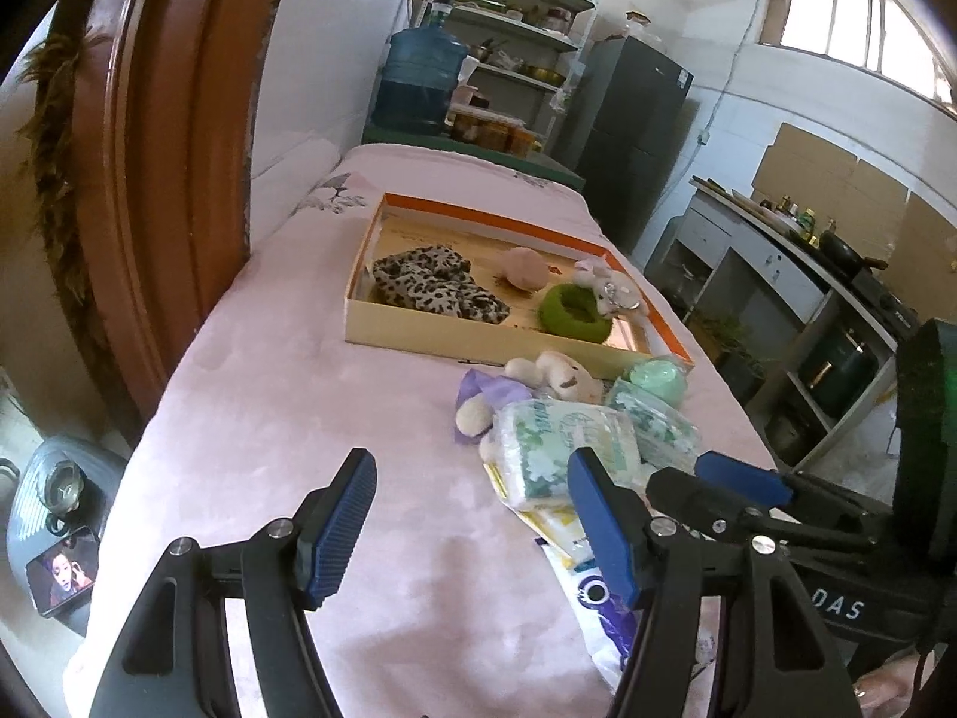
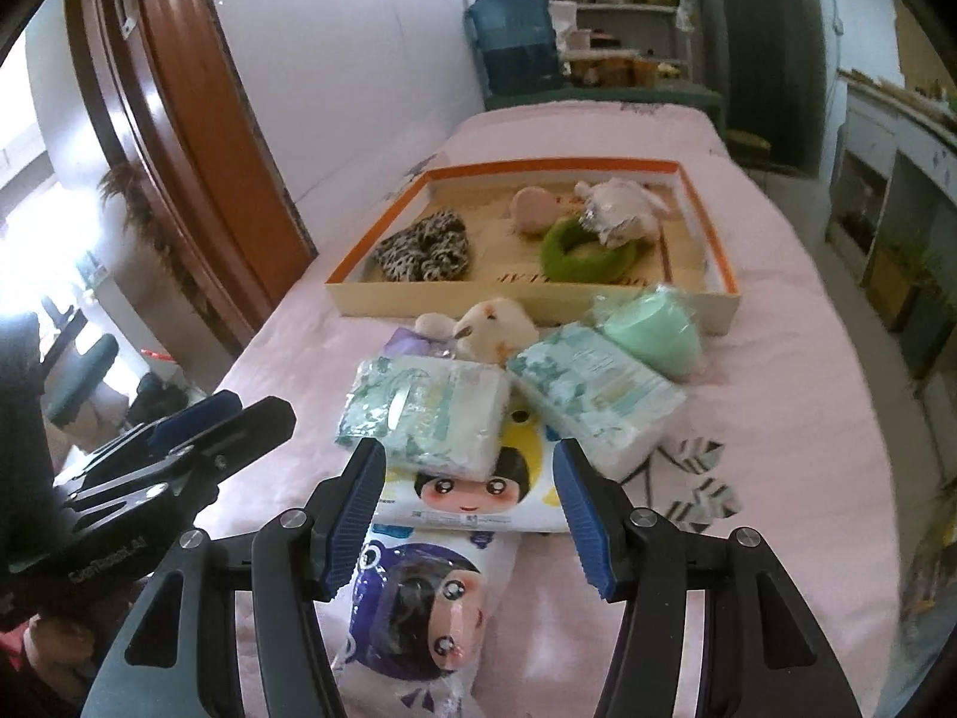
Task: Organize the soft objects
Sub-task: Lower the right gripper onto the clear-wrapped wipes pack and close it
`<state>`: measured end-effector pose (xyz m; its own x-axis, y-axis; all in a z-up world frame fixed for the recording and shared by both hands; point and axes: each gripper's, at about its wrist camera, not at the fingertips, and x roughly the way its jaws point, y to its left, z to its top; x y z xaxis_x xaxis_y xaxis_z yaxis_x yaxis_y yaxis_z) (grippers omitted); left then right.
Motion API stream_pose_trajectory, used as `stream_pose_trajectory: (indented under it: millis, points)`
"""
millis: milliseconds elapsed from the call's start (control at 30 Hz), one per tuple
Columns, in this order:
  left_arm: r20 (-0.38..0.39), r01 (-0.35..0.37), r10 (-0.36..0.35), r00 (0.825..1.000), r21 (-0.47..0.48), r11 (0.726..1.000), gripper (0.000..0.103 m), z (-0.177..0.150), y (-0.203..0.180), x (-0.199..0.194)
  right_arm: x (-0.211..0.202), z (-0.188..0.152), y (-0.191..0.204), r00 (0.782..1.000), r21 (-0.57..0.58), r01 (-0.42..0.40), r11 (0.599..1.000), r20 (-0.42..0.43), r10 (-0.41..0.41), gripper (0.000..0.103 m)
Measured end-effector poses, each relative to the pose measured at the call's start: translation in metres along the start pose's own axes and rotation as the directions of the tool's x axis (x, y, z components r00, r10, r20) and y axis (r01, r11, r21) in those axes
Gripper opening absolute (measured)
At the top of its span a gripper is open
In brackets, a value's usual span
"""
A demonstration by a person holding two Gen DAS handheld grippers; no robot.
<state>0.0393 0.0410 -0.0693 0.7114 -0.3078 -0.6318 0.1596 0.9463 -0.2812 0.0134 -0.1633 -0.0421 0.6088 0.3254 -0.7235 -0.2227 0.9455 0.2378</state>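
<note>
- Standing apart, right gripper (image 2: 469,514) fingers (image 2: 353,514), blue pads gripping nothing, hovering over a white tissue pack with a cartoon face (image 2: 472,493).
- Lying just under those pads, nearer the camera, a purple-printed cartoon pack (image 2: 418,616).
- Resting on the white pack's far edge, two green-printed tissue packs: one on the left (image 2: 427,419), one on the right (image 2: 595,398), touching each other.
- Standing apart likewise, left gripper (image 1: 472,529) fingers (image 1: 338,529), nothing between them, hanging over bare pink bed cover (image 1: 287,419).
- Sitting just right of the left gripper's right pad, the same heap of packs (image 1: 562,449).
- Lying behind the packs, a white plush toy (image 2: 496,326) on purple fabric (image 2: 407,344), and a mint-green wrapped item (image 2: 655,326) beside it.
- Sitting beyond these on the bed, an orange-rimmed shallow box (image 2: 727,275).
- Lying inside the box: a leopard-print fabric piece (image 2: 421,251) at left, a green fuzzy ring (image 2: 589,251), a pink round item (image 2: 535,206), a pale plush toy (image 2: 622,209) touching the ring.
- Showing at the right view's left edge, the left gripper's body, jaw state not readable there.
</note>
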Motion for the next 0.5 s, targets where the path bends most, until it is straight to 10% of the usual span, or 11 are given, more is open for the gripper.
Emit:
stream_pose_trajectory:
  millis: [133, 500]
  points:
    - [0.018, -0.015, 0.016, 1.0, -0.01, 1.0, 0.066, 0.003, 0.006, -0.002, 0.014, 0.005, 0.0, 1.0, 0.013, -0.022, 1.0, -0.017, 0.023, 0.075]
    - [0.02, -0.029, 0.03, 0.999, -0.036, 0.999, 0.066, 0.007, 0.022, 0.002, 0.054, 0.015, -0.003, 0.992, 0.08, -0.103, 0.991, -0.07, 0.109, 0.075]
